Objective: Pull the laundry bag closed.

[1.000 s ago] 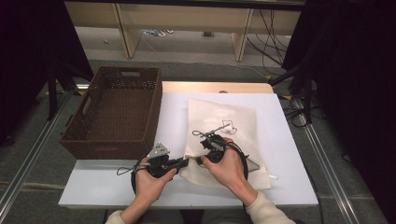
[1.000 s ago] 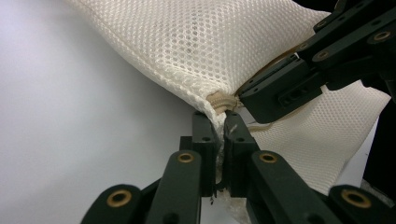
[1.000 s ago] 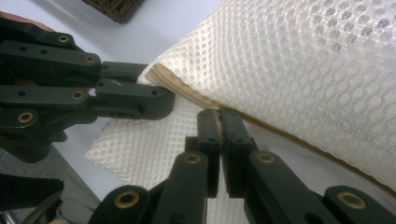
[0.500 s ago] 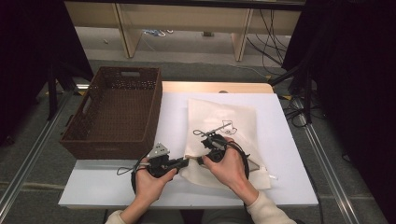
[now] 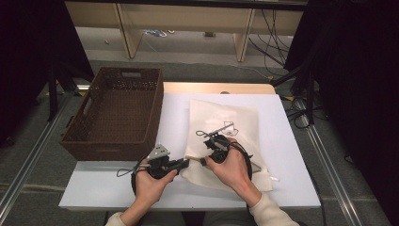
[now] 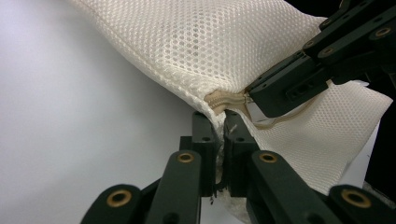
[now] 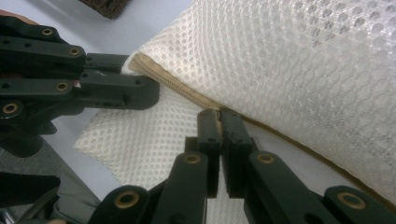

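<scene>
A white mesh bag (image 5: 226, 117) with a tan zipper (image 7: 177, 88) lies on the white table (image 5: 282, 141). My left gripper (image 5: 188, 162) comes in from the left. Its jaws (image 6: 220, 121) are shut on the bag's near corner, just below the zipper's end (image 6: 224, 99). My right gripper (image 5: 203, 160) meets it from the right. In its own view the right gripper (image 7: 219, 116) is pinched shut on the zipper line, a short way along from that corner. The two grippers' tips nearly touch, and the bag's edge (image 6: 201, 42) is lifted slightly between them.
A brown wicker basket (image 5: 117, 113) stands on the table's left side, just beyond the left hand. A black line drawing (image 5: 221, 129) marks the bag's top face. Dark stands and cables flank the table on the floor.
</scene>
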The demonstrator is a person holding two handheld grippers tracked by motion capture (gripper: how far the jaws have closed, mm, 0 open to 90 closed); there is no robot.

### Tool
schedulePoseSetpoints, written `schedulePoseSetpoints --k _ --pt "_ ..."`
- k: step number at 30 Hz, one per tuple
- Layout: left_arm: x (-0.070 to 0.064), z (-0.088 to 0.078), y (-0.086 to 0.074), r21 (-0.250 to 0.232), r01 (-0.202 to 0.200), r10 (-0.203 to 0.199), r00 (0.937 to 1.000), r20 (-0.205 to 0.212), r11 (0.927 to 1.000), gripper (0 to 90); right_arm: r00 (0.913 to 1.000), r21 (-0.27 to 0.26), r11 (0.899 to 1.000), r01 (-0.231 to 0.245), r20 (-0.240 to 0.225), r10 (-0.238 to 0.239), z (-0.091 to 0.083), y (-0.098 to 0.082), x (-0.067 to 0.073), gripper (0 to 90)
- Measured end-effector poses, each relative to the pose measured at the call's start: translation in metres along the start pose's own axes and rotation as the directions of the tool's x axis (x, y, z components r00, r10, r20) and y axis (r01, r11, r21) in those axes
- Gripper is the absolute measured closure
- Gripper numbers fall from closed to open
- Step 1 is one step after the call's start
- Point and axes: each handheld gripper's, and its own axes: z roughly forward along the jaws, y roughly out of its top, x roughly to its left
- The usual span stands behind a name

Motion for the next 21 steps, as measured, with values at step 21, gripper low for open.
schedulePoseSetpoints --k 21 --pt "0.0018 -0.0028 0.0010 -0.008 -0.007 0.007 0.9999 -0.010 0.9999 85.2 0.9997 0.018 1.000 -0.009 0.024 0.009 -0.0054 -0.0005 -0.0023 88.5"
